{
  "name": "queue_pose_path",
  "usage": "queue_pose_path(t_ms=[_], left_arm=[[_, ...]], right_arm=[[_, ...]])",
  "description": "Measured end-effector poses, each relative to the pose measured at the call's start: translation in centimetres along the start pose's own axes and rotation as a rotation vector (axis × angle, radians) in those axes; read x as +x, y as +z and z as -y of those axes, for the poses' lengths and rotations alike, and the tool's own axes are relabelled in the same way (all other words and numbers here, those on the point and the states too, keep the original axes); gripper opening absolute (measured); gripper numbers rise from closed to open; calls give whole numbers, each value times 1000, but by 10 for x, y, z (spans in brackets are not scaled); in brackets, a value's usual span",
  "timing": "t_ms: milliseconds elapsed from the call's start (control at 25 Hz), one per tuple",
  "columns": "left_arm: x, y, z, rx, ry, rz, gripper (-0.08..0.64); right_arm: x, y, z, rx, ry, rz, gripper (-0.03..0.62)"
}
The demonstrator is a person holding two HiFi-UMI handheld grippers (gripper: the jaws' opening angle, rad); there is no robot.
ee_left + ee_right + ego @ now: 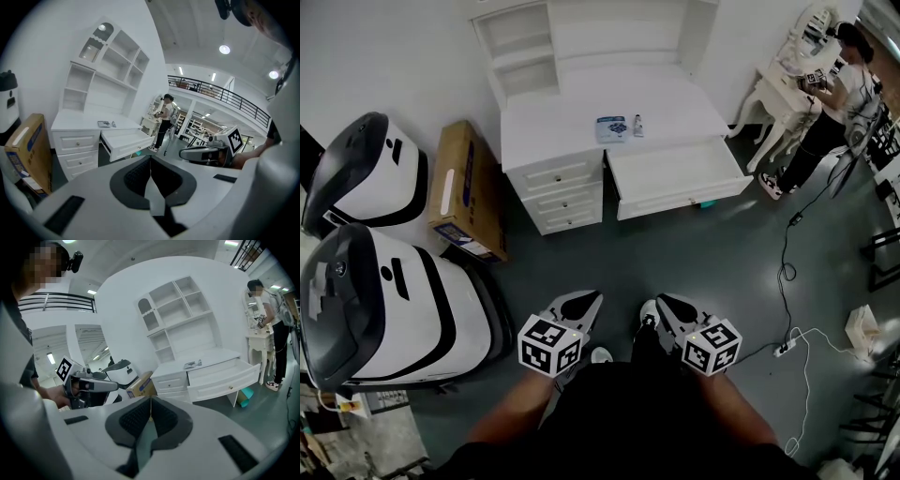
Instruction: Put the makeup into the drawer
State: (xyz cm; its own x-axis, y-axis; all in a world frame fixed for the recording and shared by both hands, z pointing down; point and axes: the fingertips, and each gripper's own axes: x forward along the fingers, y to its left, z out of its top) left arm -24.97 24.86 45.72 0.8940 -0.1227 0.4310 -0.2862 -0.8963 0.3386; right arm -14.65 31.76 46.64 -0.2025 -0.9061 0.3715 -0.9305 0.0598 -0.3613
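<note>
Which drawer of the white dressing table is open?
The wide white drawer right of the three small stacked drawers; it is pulled out, they are shut.

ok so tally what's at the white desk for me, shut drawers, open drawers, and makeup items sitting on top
shut drawers: 3
open drawer: 1
makeup items on the desktop, a flat packet and a small bottle: 2
total: 6

One open drawer (675, 173), two makeup items (611, 128), one cardboard box (469, 187)
</note>
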Motion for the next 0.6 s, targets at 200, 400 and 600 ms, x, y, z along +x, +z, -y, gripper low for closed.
queue_pose_path(t_ms=[200, 400, 600], left_arm=[[16, 14, -12, 6, 26, -2, 11], [37, 35, -25, 9, 54, -4, 11], [64, 58, -36, 22, 65, -6, 11]], right_arm=[[12, 23, 31, 5, -8, 26, 28], [28, 53, 61, -11, 2, 40, 28], [49, 76, 90, -18, 25, 43, 28]])
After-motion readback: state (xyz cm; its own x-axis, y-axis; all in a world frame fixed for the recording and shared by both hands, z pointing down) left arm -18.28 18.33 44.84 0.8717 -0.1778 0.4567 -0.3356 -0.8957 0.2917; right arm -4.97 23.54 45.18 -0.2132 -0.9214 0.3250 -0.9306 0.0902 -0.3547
